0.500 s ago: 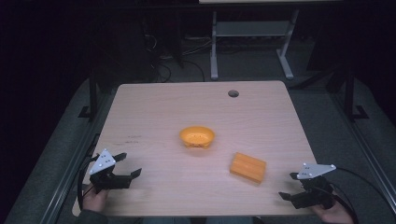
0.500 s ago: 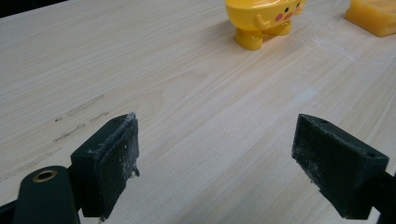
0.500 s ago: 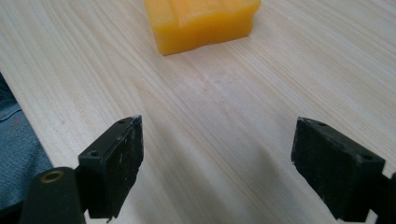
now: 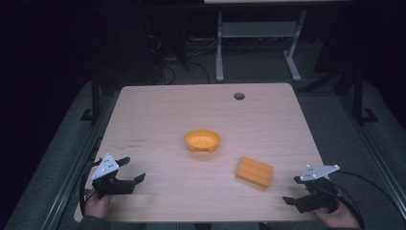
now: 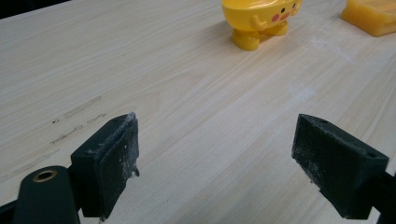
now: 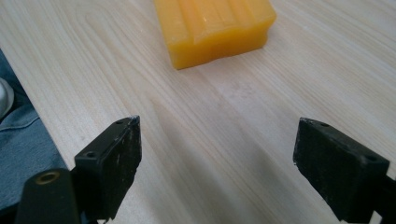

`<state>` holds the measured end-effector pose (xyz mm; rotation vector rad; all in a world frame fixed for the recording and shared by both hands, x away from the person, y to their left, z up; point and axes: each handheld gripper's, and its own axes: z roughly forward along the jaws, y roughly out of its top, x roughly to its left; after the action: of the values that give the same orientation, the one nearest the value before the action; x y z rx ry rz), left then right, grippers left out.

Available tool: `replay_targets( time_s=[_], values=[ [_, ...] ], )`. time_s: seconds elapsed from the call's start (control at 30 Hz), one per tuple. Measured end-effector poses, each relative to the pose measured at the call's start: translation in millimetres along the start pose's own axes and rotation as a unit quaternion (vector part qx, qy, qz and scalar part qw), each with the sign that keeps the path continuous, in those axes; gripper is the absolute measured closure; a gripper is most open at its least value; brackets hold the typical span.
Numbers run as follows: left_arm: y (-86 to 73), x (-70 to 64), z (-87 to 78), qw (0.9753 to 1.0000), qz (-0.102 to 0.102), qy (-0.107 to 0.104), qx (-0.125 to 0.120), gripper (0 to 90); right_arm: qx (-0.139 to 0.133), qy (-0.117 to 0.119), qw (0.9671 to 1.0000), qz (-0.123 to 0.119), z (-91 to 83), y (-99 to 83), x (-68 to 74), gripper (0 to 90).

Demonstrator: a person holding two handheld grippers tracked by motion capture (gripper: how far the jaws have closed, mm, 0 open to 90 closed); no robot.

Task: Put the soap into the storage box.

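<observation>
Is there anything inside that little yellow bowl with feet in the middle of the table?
From the high view, the small yellow plastic bowl on the light wooden table looks empty; only its orange inside shows. Its near inner wall is hidden by the rim.

Yellow-orange bowl [image 4: 202, 140] with stubby feet and a cartoon face with pink cheeks on its side; stood upright and empty on the counter [image 4: 158, 115], ahead of the left gripper's fingers [image 5: 109, 158] and off toward the right finger's side, well apart from both, untouched. Orange block [image 4: 254, 172], flat and rectangular with shallow ridges along its top face; lay flat on the counter just ahead of the right gripper's fingers [image 6: 114, 161], nearer the left finger's side than the right, clear of both. Bowl and block apart from each other, not touching.
</observation>
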<state>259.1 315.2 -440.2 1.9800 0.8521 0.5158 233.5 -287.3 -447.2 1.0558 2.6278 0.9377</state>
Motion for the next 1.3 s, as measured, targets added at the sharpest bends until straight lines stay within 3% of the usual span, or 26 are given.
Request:
replay_targets(
  time_s=[0.03,0.3,0.67,0.9,1.2,1.3],
  values=[
    [0.1,-0.1,-0.1,1.0000,-0.001,0.000,0.000,14.3,0.004,-0.006,1.0000,-0.003,0.4,2.1,0.7,15.2],
    [0.9,-0.3,0.4,1.0000,0.007,-0.003,0.000,14.3,0.012,0.010,0.9999,-0.008,0.9,15.3,2.6,15.4],
    [1.0,-1.3,1.1,1.0000,-0.001,-0.004,-0.005,14.3,0.020,0.019,0.9986,-0.046,1.3,46.9,4.7,14.7],
    [1.6,-0.8,0.8,1.0000,0.002,-0.005,-0.006,14.3,0.033,0.021,0.9967,-0.071,10.0,70.4,6.8,14.6],
    [2.1,-0.3,0.7,0.9999,0.002,-0.007,-0.007,14.3,0.044,0.026,0.9950,-0.086,22.9,86.6,6.9,14.4],
    [2.3,-0.6,0.4,1.0000,0.002,-0.008,-0.006,14.3,0.054,0.024,0.9931,-0.101,30.3,94.7,7.1,14.4]
  ],
)
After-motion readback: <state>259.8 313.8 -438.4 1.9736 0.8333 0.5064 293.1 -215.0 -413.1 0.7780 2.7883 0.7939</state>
